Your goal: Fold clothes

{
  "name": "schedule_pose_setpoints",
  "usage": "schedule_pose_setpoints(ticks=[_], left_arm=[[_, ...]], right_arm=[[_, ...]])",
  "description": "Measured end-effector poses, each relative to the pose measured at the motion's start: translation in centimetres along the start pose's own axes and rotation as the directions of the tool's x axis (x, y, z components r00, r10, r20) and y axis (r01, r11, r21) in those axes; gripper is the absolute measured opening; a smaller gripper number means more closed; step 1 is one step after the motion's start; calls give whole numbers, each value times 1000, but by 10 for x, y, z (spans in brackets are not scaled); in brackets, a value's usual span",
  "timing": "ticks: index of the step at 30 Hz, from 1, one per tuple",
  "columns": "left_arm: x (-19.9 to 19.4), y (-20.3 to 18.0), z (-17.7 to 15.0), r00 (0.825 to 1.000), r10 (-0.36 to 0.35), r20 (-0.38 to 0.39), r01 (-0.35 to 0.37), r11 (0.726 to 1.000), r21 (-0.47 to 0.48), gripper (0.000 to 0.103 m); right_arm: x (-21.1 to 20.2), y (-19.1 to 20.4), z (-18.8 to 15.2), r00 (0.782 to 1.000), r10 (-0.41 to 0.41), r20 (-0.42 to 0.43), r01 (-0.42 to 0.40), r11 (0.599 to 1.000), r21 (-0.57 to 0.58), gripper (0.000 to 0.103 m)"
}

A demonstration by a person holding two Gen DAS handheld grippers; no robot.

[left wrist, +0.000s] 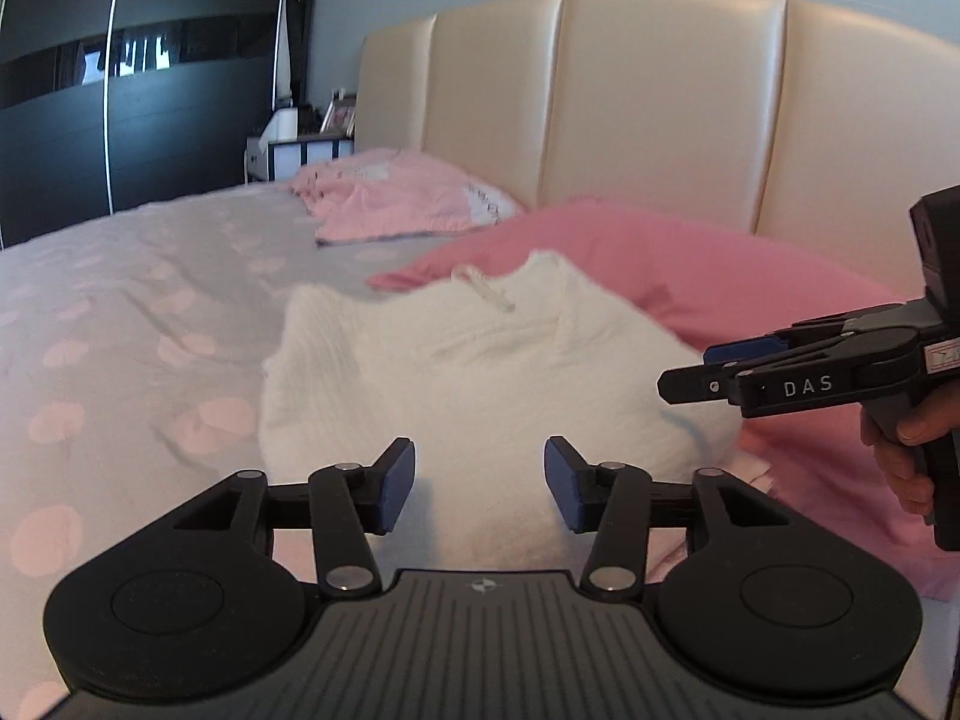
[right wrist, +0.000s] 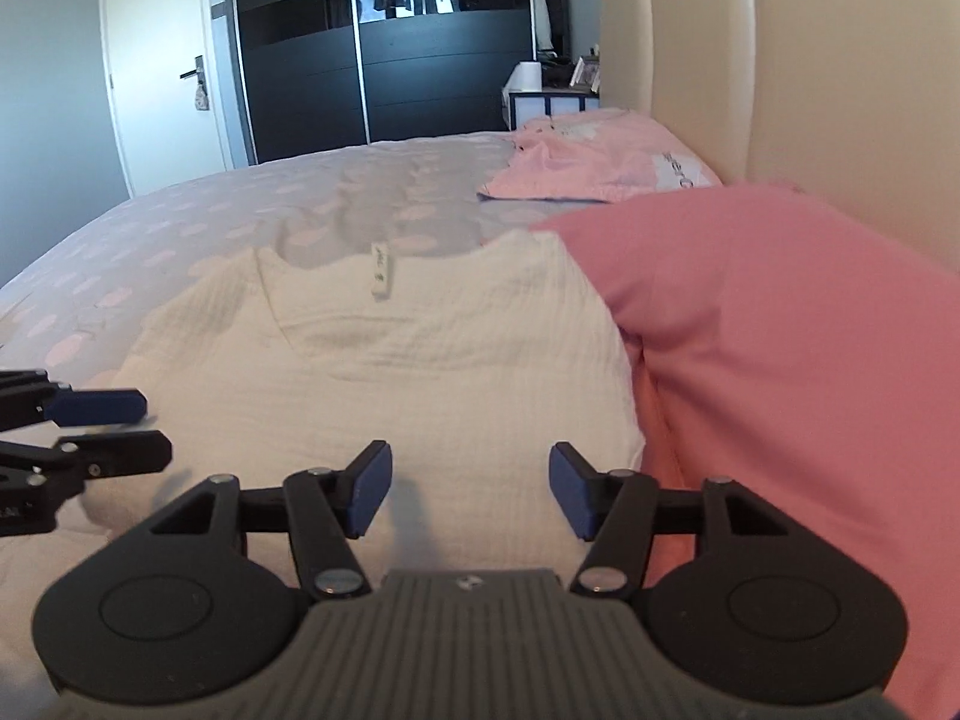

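We hold both grippers above the white top (right wrist: 384, 372), which lies folded on the bed (left wrist: 120, 276). The left gripper (left wrist: 479, 483) has its jaws spread, nothing between them, the top just ahead and below. The right gripper (right wrist: 471, 489) also has its jaws spread and empty, the top ahead of them with its label (right wrist: 380, 269) far forward. A pink pillow (right wrist: 780, 330) lies right of the right jaws, touching the top.

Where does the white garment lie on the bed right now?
In both wrist views the white garment lies flat on the dotted bedspread, its right edge against the pink pillow, just ahead of both open tongs.
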State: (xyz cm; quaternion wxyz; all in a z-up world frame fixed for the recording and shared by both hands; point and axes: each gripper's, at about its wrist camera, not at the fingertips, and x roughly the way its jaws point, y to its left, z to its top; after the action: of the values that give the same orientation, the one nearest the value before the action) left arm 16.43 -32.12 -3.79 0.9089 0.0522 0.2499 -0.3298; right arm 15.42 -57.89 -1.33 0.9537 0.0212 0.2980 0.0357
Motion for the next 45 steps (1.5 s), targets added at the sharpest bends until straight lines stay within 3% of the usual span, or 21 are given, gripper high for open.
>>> schedule_pose_setpoints(ticks=[6, 8, 10, 12, 16, 20, 24, 28, 32, 39, 45], left_arm=[[-78, 3, 12, 998, -4, 65, 2, 1000, 26, 61], [-104, 5, 13, 997, 18, 75, -21, 999, 41, 65], [-130, 6, 13, 995, 49, 84, -54, 997, 56, 75], [-158, 8, 10, 991, 91, 103, -98, 993, 69, 76], [-207, 19, 2, 973, 184, 136, -193, 980, 56, 76], [-248, 27, -16, 941, 276, 195, -293, 954, 59, 76], [-270, 37, -33, 919, 354, 174, -358, 934, -7, 76], [-286, 49, -53, 886, 442, 138, -438, 897, -64, 76], [-298, 59, -72, 849, 516, 117, -511, 857, -71, 76], [-302, 78, -92, 806, 589, 62, -570, 800, -188, 76], [-299, 87, -100, 795, 606, 32, -587, 782, -211, 76]], right_arm=[[-56, 22, 26, 998, 61, -15, -61, 998, 8, 70], [-75, 35, 36, 996, 85, -24, -84, 996, 14, 71], [-96, 51, 45, 994, 107, -21, -106, 994, 17, 73], [-117, 69, 52, 992, 126, -3, -126, 992, 27, 77], [-149, 111, 54, 987, 160, 14, -161, 986, 33, 82], [-175, 160, 33, 985, 169, 29, -169, 986, 13, 86], [-187, 201, -3, 976, 211, 48, -215, 974, 77, 88], [-191, 247, -45, 981, 184, 67, -190, 978, 87, 89], [-187, 290, -76, 988, 150, 41, -151, 988, 31, 90], [-188, 333, -113, 992, 123, 38, -121, 991, -53, 91], [-185, 338, -121, 988, 104, 113, -98, 994, -57, 94]])
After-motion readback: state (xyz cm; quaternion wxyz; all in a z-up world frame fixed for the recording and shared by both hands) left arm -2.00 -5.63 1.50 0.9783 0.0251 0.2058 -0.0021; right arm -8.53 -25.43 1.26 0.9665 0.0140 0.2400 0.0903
